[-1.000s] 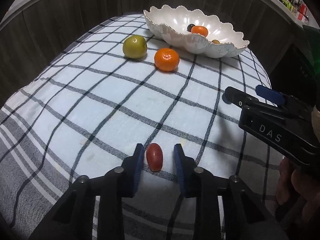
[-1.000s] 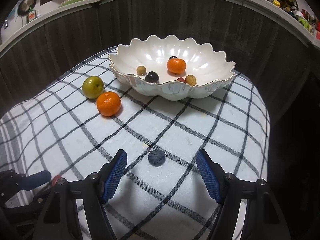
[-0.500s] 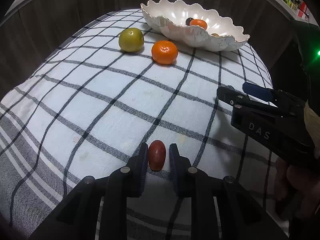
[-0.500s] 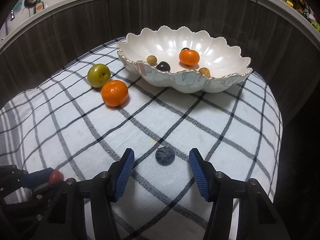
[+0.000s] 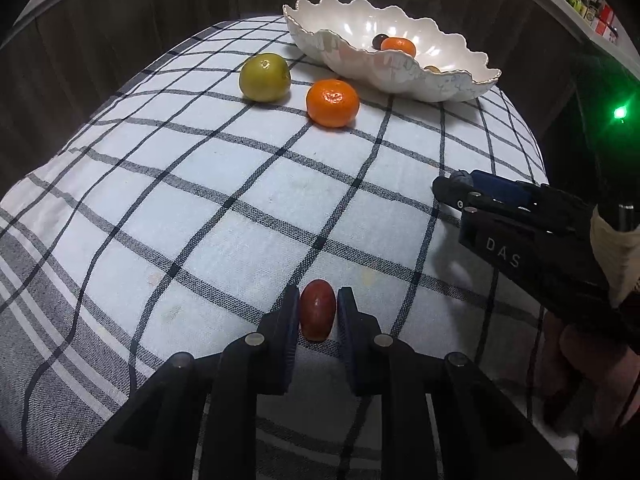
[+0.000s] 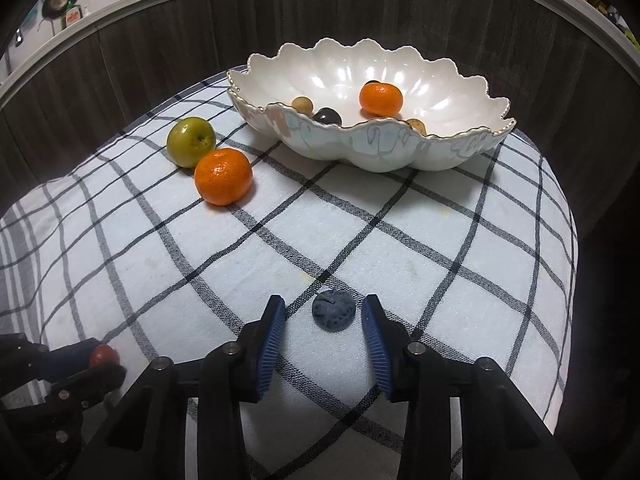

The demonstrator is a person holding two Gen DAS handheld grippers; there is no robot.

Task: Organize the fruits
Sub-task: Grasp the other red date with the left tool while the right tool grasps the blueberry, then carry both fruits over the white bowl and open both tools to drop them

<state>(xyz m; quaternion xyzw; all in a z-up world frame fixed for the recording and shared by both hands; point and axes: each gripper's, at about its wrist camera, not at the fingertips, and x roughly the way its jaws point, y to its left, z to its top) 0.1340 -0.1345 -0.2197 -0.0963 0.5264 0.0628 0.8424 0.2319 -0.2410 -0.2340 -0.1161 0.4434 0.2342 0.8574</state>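
My left gripper [image 5: 318,312] is shut on a small red oval fruit [image 5: 317,315] that rests on the checked cloth [image 5: 200,208]; the same red fruit [image 6: 103,355] shows at the lower left of the right wrist view. My right gripper [image 6: 324,314] straddles a dark blue berry [image 6: 333,313], its jaws closing with gaps still on both sides. A white scalloped bowl [image 6: 448,148] at the far end holds an orange [image 6: 380,99] and several small fruits. A green apple [image 6: 191,142] and an orange [image 6: 223,176] lie on the cloth by the bowl.
Dark wood panelling [image 6: 160,64] rings the table's far side. The cloth drops off at the right edge [image 6: 568,264]. A person's hand [image 5: 592,368] holds the right gripper [image 5: 460,186]. A green light [image 5: 619,112] glows at the right.
My left jaws have shut onto the red fruit. My right jaws have narrowed around the blue berry, and that gripper has come lower and closer to it.
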